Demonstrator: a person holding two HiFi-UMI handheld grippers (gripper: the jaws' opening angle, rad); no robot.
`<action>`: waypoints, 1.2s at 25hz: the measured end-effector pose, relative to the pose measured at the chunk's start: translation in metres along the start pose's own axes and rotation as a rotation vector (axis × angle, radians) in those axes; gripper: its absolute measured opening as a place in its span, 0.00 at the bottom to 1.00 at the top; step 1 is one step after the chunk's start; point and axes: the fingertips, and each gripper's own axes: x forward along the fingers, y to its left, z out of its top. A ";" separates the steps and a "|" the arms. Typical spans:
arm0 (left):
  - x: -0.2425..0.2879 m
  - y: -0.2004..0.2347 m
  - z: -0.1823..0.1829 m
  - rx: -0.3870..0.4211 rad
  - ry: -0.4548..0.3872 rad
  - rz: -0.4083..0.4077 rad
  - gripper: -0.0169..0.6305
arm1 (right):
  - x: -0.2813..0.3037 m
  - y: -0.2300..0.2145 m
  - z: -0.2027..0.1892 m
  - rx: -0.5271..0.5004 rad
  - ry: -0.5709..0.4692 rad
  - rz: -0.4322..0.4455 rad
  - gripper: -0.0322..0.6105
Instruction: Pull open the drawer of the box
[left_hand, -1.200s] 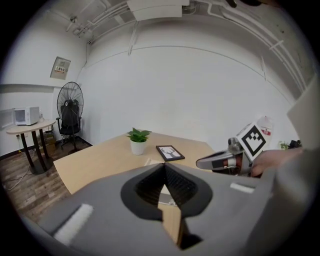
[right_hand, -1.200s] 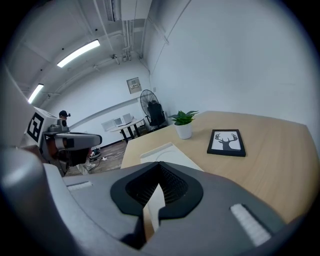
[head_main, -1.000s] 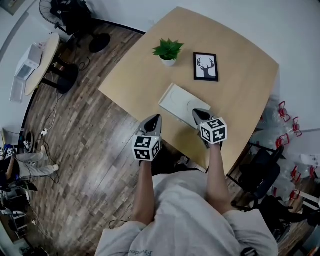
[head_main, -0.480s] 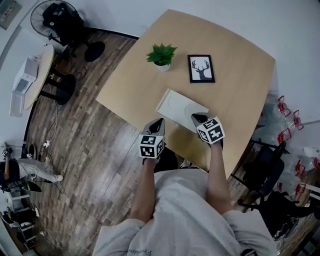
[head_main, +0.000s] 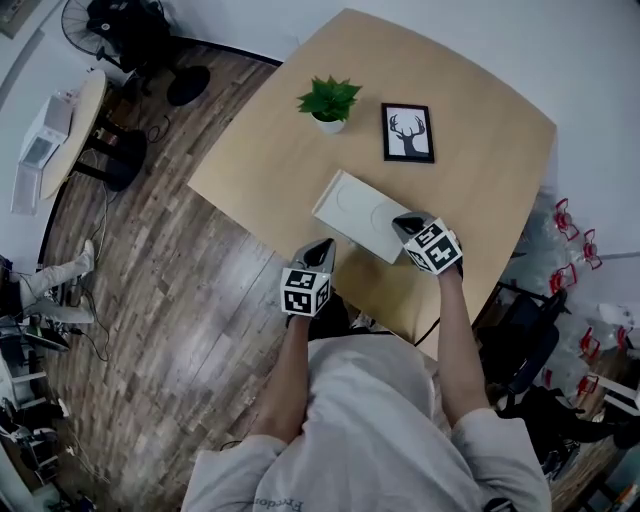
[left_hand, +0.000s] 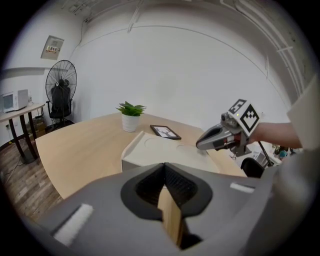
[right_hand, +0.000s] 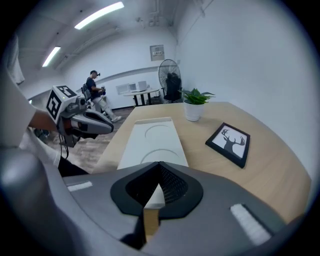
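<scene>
A flat white box (head_main: 358, 208) lies on the wooden table (head_main: 470, 150), its top marked with two round recesses; it also shows in the left gripper view (left_hand: 159, 151) and the right gripper view (right_hand: 154, 139). I cannot make out a drawer front or handle. My left gripper (head_main: 322, 246) is shut and empty, hovering at the table's near edge just short of the box. My right gripper (head_main: 405, 222) is also shut and empty, its tip over the box's near right end. Each gripper sees the other: the right gripper (left_hand: 201, 145), the left gripper (right_hand: 108, 128).
A small potted plant (head_main: 330, 101) and a framed deer picture (head_main: 408, 132) stand behind the box. Left of the table are wood floor, a fan (head_main: 120, 25) and a side table (head_main: 60, 130). A dark chair (head_main: 525, 345) stands at the right. A person's legs (head_main: 50, 275) show far left.
My right gripper has moved slightly right and forward over the box's near end. The left gripper stays by the table edge. The person at far left has shifted.
</scene>
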 end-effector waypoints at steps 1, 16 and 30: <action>0.001 -0.001 -0.003 0.002 0.004 -0.003 0.11 | 0.000 -0.003 0.002 -0.055 0.023 0.012 0.05; 0.016 -0.011 -0.017 0.010 0.041 -0.042 0.11 | 0.033 0.014 0.008 -0.390 0.235 0.227 0.05; 0.035 -0.024 -0.046 0.011 0.097 -0.076 0.12 | 0.045 0.017 -0.005 -0.356 0.208 0.264 0.05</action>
